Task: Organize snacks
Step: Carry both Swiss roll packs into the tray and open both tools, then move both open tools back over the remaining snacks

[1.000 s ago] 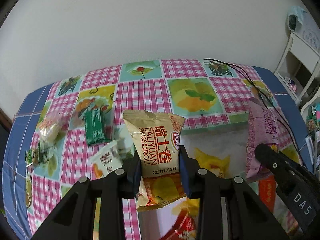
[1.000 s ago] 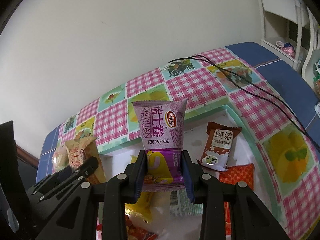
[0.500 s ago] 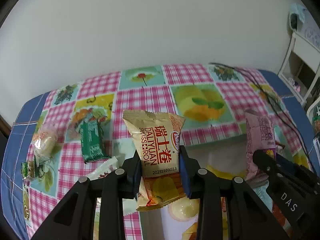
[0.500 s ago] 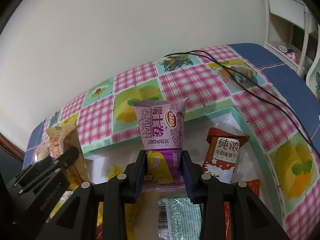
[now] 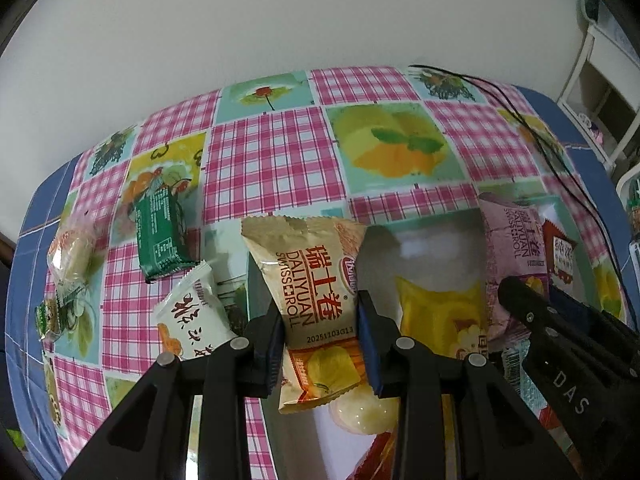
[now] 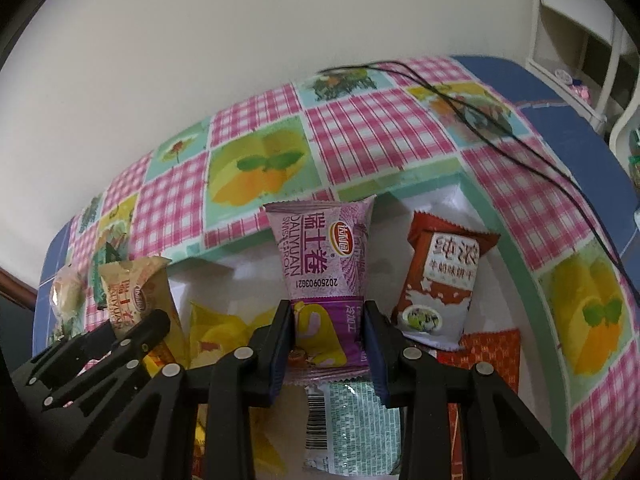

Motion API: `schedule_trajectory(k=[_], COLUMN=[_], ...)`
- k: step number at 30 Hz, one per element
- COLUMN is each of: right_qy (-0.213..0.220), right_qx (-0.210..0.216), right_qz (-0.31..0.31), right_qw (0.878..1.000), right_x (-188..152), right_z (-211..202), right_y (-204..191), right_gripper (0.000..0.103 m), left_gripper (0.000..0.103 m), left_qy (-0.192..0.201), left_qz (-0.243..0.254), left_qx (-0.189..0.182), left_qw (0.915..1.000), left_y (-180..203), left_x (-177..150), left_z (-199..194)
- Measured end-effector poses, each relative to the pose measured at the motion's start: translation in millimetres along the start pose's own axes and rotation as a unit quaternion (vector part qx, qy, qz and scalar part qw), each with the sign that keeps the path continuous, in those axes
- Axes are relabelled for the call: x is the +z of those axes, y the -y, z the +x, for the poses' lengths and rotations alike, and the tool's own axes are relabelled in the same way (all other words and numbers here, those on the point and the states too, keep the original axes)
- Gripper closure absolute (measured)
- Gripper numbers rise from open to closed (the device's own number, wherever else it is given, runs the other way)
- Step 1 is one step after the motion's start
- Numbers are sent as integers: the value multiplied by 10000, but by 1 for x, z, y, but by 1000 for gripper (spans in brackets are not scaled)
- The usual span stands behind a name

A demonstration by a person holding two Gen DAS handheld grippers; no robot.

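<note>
My left gripper (image 5: 320,312) is shut on a gold Swiss roll packet (image 5: 316,276), held upright over the left part of a white box (image 5: 436,248). My right gripper (image 6: 328,320) is shut on a purple Swiss roll packet (image 6: 320,256), held upright above the same white box (image 6: 444,200). The box holds a yellow packet (image 5: 440,316), a brown milk-biscuit packet (image 6: 440,280), an orange packet (image 6: 492,352) and a pale green packet (image 6: 356,420). In the left wrist view the purple Swiss roll packet (image 5: 516,248) and the right gripper's arm show at the right.
On the checked tablecloth (image 5: 272,160) left of the box lie a dark green packet (image 5: 160,236), a white packet (image 5: 192,316), a clear-wrapped bun (image 5: 72,252) and a small green sweet (image 5: 48,316). A black cable (image 6: 480,128) crosses the table's far right. White shelving (image 5: 600,92) stands beyond.
Both grippers have sunk toward the box with their packets still held. The box and the snacks on the cloth now look closer and larger.
</note>
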State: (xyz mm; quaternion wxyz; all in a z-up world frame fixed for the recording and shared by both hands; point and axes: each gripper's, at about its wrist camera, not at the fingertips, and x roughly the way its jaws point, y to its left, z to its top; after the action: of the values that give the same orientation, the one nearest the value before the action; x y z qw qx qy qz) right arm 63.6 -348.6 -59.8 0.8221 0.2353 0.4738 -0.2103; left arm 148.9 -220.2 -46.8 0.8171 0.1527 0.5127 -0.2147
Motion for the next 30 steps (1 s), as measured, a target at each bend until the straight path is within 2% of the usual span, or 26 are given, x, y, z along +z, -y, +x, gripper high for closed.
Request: schedule_trajectory(k=[5, 6, 8, 9, 11, 15, 20, 26, 30], right_qy=[-151, -178, -207, -203, -131, -3, 167, 348, 374], right_qx=[-128, -151, -198, -231, -289, -357, -467, -569, -635], right_qz=[33, 24, -25, -47, -62, -98, -143, -310, -446], right_qw=[9998, 9997, 9996, 9995, 9995, 9993, 9987, 9973, 9963], right_x=[0, 0, 2, 3, 5, 10, 17, 21, 21], right_z=[0, -2, -5, -7, -13, -27, -46, -66, -70], right_y=[-1, -2, -5, -6, -7, -10, -13, -24, -31], right_gripper=[65, 65, 63, 62, 50, 44, 22, 4, 0], left_gripper=[65, 63, 49, 47, 44, 37, 18, 8, 4], left_qy=[-156, -191, -242, -270, -284, -216, -82, 76, 81], left_qz=[28, 15, 11, 24, 9, -84, -373, -857, -1067], left_qx=[-63, -98, -143, -172, -243, -260, -234, -60, 40], left_qw=[9999, 9998, 9996, 9995, 9993, 9994, 9990, 9963, 9943], left_y=[0, 0, 0, 1, 0, -7, -28, -61, -78], left_x=[1, 2, 2, 2, 3, 8, 13, 13, 10], left_z=[-2, -3, -4, -5, -10, -22, -36, -46, -46])
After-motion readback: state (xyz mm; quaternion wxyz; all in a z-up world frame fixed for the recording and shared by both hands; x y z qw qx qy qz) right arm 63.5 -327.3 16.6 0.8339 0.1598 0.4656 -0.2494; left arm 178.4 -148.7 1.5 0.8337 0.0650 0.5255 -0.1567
